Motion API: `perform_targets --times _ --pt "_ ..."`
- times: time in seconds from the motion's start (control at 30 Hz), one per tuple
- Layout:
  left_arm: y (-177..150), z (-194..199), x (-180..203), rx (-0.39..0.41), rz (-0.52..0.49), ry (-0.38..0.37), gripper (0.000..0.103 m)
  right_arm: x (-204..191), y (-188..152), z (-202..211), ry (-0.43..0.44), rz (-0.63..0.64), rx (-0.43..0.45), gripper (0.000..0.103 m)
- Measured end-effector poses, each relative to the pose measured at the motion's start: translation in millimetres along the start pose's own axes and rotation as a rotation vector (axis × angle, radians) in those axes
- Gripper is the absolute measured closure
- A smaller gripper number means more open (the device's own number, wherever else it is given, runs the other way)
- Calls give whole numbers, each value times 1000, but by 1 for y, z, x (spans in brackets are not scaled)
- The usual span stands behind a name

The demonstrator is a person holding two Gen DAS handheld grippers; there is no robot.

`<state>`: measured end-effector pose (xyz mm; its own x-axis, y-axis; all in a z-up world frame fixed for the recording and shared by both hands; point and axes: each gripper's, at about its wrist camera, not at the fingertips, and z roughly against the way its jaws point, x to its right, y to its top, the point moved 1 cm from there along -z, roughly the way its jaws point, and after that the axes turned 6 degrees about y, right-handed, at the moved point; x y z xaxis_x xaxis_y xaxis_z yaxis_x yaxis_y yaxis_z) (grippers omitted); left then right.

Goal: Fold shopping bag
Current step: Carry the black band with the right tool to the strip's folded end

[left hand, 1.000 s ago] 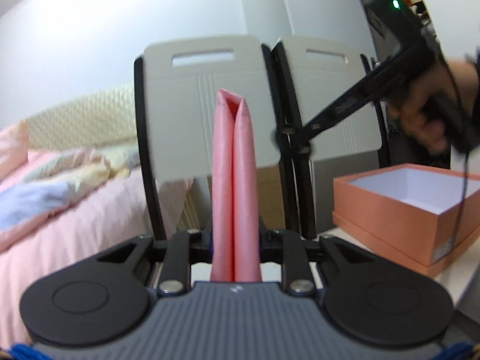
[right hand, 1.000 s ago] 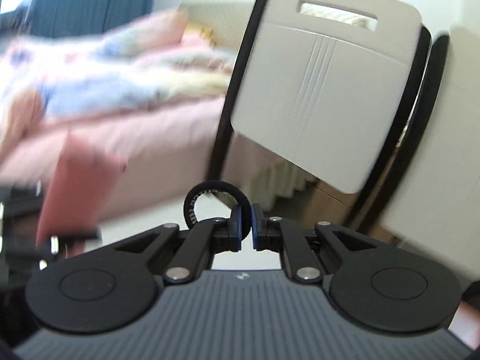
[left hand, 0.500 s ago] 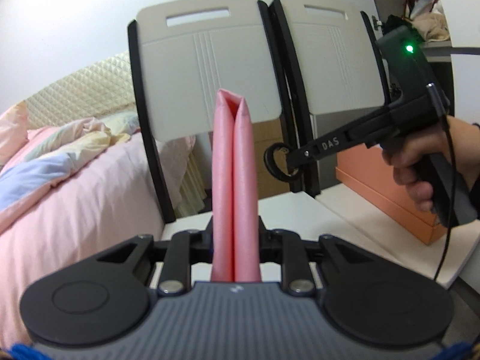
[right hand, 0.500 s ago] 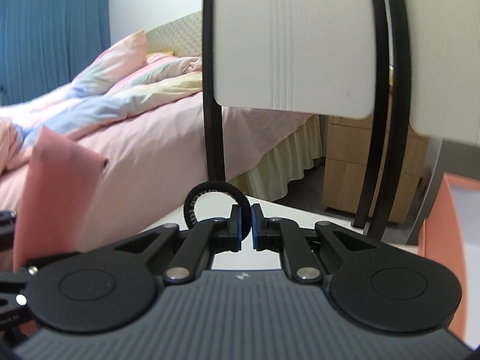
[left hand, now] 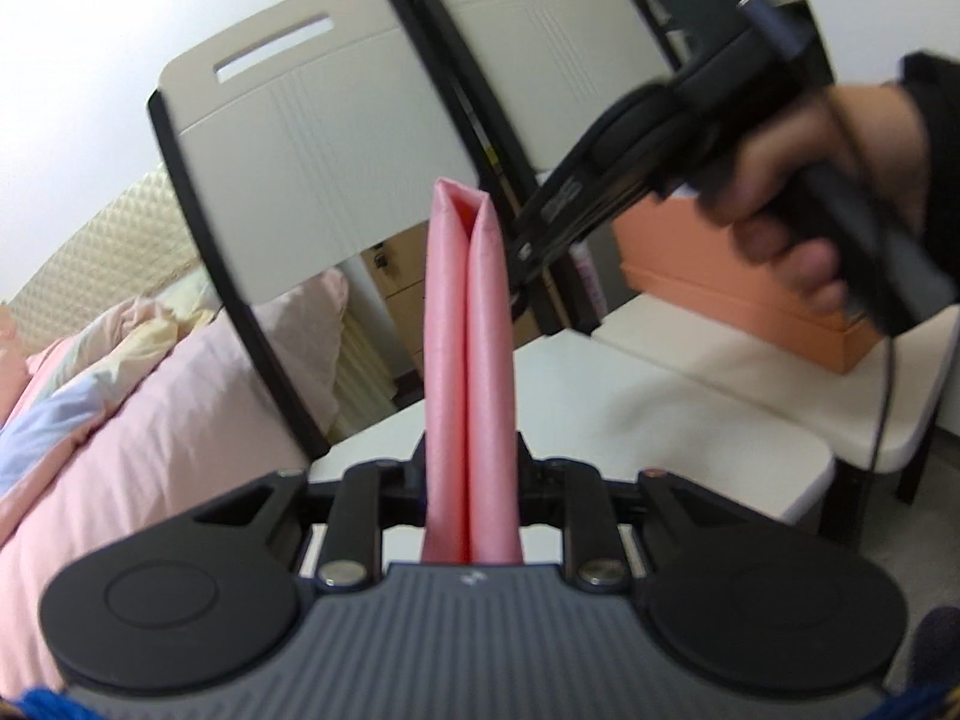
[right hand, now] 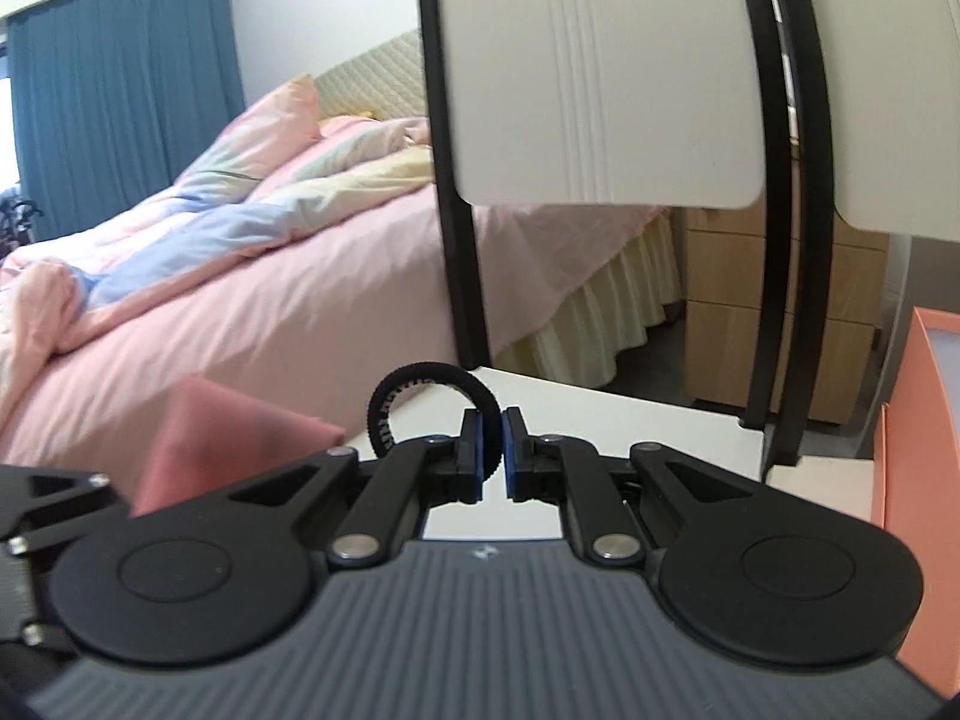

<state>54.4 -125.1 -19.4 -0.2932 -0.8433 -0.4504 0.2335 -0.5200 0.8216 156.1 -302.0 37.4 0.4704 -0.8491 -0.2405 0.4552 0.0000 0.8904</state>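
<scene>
Left wrist view, folded pink bag (left hand: 469, 360) clamped between fingers (left hand: 420, 480)

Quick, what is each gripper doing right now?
Left gripper: closed on the folded pink bag.
Right gripper: closed on a black elastic band.

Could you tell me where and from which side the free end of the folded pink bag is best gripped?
Probably just below the top edge of the folded pink bag, coming in from its right, where the right gripper holds the black hair band. The bag stands upright as a narrow doubled strip in the left gripper, so its flat faces suit a side pinch.
</scene>
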Motion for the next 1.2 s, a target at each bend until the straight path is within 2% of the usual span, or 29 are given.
perform_targets --times 0.1,0.17,0.37,0.47,0.6,0.87,1.1,1.2 --pt "-1 0 0 0 -4 12 80 -7 1 5 11 23 9 93" --pt "1 4 2 20 -13 1 80 -15 0 5 -36 82 5 93" --pt "2 1 0 9 -17 14 80 -23 -1 8 29 93 1 93" --pt "2 -2 -1 -7 -18 35 80 -21 2 14 77 69 31 93" --pt "2 -2 -2 -5 -21 58 81 -13 3 20 217 6 65 93" --pt "4 6 1 40 -43 44 82 23 -7 27 539 -246 105 92" --pt "4 14 12 95 -102 40 87 36 -15 38 688 -298 150 88" --pt "4 15 15 105 -112 40 88 33 -14 43 693 -274 177 85"
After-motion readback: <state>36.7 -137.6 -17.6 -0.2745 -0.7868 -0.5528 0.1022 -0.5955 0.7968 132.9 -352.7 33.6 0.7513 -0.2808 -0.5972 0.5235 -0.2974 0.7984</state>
